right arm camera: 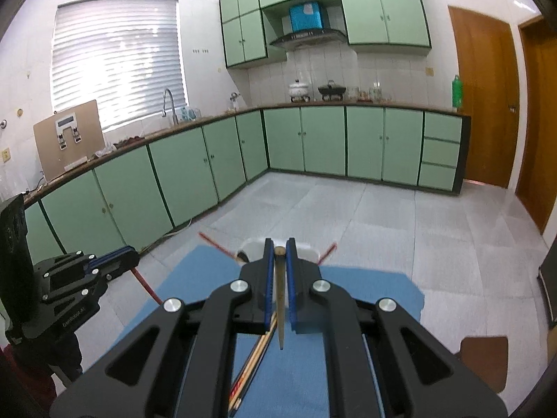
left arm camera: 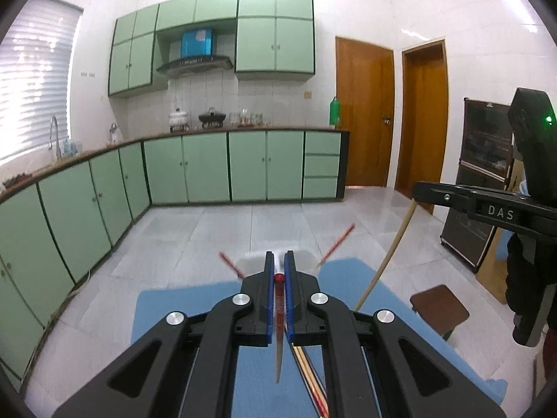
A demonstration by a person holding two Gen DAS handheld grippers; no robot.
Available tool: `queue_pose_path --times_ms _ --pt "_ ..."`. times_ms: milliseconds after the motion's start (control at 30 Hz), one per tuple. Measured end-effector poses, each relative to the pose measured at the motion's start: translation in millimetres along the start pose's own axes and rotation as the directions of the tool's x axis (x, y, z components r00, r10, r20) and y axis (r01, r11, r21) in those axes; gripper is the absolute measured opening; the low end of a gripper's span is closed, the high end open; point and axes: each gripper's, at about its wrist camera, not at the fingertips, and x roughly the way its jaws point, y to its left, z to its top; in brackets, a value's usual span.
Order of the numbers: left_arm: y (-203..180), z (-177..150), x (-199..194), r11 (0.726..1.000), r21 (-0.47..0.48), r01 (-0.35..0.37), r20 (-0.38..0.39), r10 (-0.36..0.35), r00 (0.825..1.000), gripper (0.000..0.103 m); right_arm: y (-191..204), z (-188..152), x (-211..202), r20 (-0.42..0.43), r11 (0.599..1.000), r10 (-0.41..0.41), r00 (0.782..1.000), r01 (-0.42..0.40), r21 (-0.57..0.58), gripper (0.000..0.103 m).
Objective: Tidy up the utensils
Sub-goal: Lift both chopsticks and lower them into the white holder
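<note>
The left gripper (left arm camera: 279,261) is clamped on a red chopstick (left arm camera: 279,310): its blue pads (left arm camera: 268,299) press both sides of the stick, whose round red end shows between the fingers while its thin tip hangs down over the blue mat (left arm camera: 174,310). The right gripper (right arm camera: 278,249) is likewise closed on a pale wooden chopstick (right arm camera: 279,299), gripped near its blunt top end, with the pointed tip hanging below the fingers above the same mat.

Seen from the left wrist, the pale chopstick runs as a long tan line from the right gripper's fingers down toward the mat's right side. Seen from the right wrist, the red chopstick slants from the left gripper down to the mat's left edge.

On the mat, directly under each claw, lies a bundle of chopsticks (right arm camera: 250,365), brown and red-tipped, flat and close together. At the mat's far edge stands a white holder (right arm camera: 310,247), just beyond both pairs of fingertips, with two red chopsticks (left arm camera: 336,244) leaning out of it to either side.
</note>
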Motion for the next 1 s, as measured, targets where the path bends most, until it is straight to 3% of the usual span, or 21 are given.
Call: queue_pose_path --times_ms 267,500,667,833,867,933,1000 --pt "3.8 58.4 11.8 1.0 -0.001 0.001 0.127 -0.001 0.992 0.005 -11.3 59.0 14.2 0.095 1.0 -0.03 0.995 0.03 0.002 0.006" --pt "13.0 91.9 57.2 0.999 -0.018 -0.029 0.183 0.032 0.983 0.005 -28.9 84.5 58.9 0.119 0.998 -0.069 0.991 0.068 0.014 0.006" --pt "19.0 85.7 99.1 0.998 -0.03 -0.05 0.171 0.055 0.984 0.005 -37.1 74.8 100.5 0.088 0.995 -0.097 0.991 0.096 0.01 0.006" --pt "24.6 66.8 138.2 0.999 -0.027 -0.037 0.079 0.039 0.996 0.006 -45.2 51.5 136.3 0.009 0.997 -0.076 0.997 0.076 0.032 0.007" --pt "26.2 63.6 143.0 0.999 -0.029 -0.037 0.061 0.039 0.997 0.007 -45.6 47.5 138.4 0.003 0.996 -0.08 0.997 0.08 0.036 0.01" --pt "30.1 57.0 146.3 0.999 -0.04 -0.036 0.038 0.037 0.999 0.013 -47.0 41.5 138.8 0.001 0.995 -0.087 0.996 0.087 0.044 0.027" --pt "32.8 53.3 142.5 0.999 -0.039 -0.038 0.04 0.039 0.998 0.016 -48.7 37.0 135.2 0.007 0.994 -0.097 0.995 0.097 0.049 0.03"
